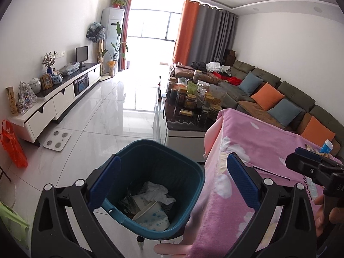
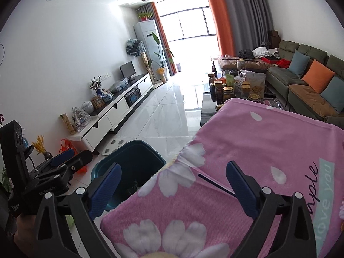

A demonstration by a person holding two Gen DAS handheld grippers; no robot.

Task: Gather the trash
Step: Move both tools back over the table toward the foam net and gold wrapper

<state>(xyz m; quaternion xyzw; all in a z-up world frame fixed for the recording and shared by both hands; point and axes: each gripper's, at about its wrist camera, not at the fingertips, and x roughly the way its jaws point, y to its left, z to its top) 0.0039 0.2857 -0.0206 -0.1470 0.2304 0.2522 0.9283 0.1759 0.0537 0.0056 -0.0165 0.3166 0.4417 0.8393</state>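
Left wrist view
Left tongs (image 1: 173,185): jaws spread wide apart, nothing between the pads; they hang over the mouth of the bin.
Bin (image 1: 120,163): dark teal, on the tiled floor (image 1: 103,111) just beside the pink-covered surface (image 1: 243,142).
Trash in bin: a crumpled white tissue (image 1: 158,194) on top, a tilted paper cup (image 1: 150,215) with blue dots below it, darker scraps at the left wall that I cannot identify.
Right tongs (image 1: 309,161): seen at the right edge, above the pink cloth; their state does not show from this side.
Far corner of surface: a blue-and-white container (image 1: 326,146) and some small wrappers near it, too small to tell apart.

Right wrist view
Right tongs (image 2: 173,185): jaws wide apart and empty, over the near edge of the pink cloth (image 2: 258,139), with the bin (image 2: 137,159) partly under the left finger.
Thin dark stick (image 2: 216,185): lies flat on the cloth between the fingers, touching neither pad.
Left tongs (image 2: 64,161): visible at the left, level with the bin.

Step in hand: judged from the empty jaws over a bin with rubbish in it, a drop looks finished and the search for the next piece is on.
Next move: likely the stick; it is thin and flat, so the pads must come down astride it and close low against the soft cloth without pinching the fabric.
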